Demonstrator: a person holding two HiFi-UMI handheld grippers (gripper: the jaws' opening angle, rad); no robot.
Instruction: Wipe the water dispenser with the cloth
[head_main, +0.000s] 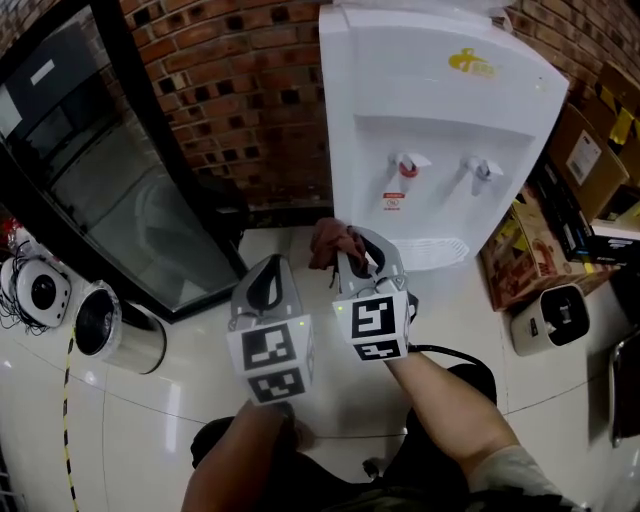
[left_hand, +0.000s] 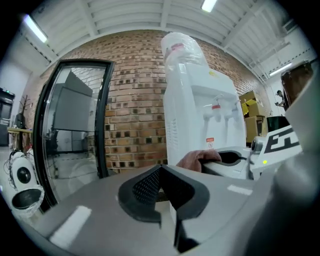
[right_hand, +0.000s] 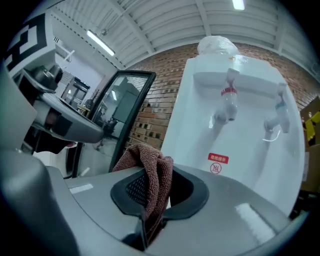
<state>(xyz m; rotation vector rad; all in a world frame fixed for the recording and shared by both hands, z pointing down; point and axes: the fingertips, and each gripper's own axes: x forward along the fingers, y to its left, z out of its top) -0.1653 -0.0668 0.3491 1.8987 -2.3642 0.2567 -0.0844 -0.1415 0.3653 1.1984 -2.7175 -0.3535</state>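
1. Well, the right gripper is squeezed tight on the brown cloth. The cloth hangs in front of the white water dispenser, near its drip tray. I think it is not touching the dispenser yet.
2. The left gripper is pinched closed with nothing in it. It floats just beside the right one.
3. Here is what could go wrong. Only a fold of the cloth sits in the jaws. If it rubs hard on the dispenser, the cloth may drag out and drop to the floor.
4. The red tap and the blue tap stick out. A wipe that pushes on one may let water out, and red likely means hot.
5. The empty left gripper is close, so it may bump the cloth or the dispenser.
6. The head view shows both grippers together, the floor, and the cardboard boxes. It does not show how the jaws hold.
7. The right gripper view shows the cloth pinched between its jaws. The left gripper view shows its own jaws closed, and the plastic-wrapped bottle on top, which the head view cuts off.
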